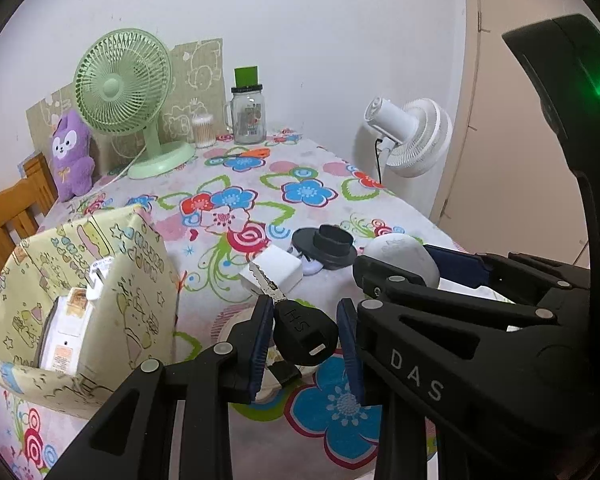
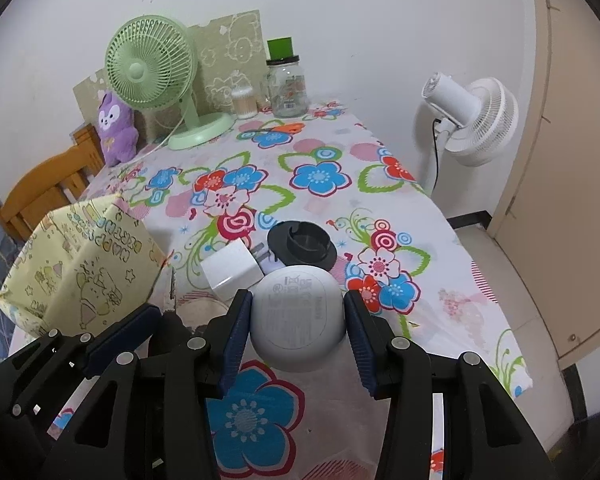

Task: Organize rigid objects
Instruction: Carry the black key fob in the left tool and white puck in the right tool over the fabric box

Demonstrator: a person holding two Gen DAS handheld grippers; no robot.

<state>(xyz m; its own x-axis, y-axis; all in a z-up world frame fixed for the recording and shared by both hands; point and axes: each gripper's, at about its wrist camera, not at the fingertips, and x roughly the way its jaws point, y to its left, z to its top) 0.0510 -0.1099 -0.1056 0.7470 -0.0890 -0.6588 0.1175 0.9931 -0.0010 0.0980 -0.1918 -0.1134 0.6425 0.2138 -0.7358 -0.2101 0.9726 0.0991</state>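
The left gripper [image 1: 306, 344] fills the bottom of its own view, and its jaws are pinching a black-headed key [image 1: 300, 326] by the plastic head, the metal blade poking up toward the middle of the frame. Looks like it's being held clear of the table so it can go into the box.

Biggest thing around is the table with the flowery tablecloth [image 2: 340, 152], taking up the whole centre of both views. Next is the yellow patterned box [image 1: 80, 280] at lower left of the left view, open on top with some white packets already inside, so that's presumably the drop-off spot. Right beside the key hand too, which makes sense.

The right gripper [image 2: 296, 332] sits at the bottom of the right view, jaws clamped on either side of a white round case [image 2: 298, 312], printed underside facing the camera. It seems lifted off the cloth, though that's hard to call for sure.

Left on the table, just behind the case: a black hat-shaped piece [image 2: 302, 245] and a white charger block [image 2: 230, 270], touching or nearly so. Those probably get sorted next.

A green fan [image 2: 148, 72] and glass jar [image 2: 286, 88] sit at the far end, upper part of frame, well out of the way.
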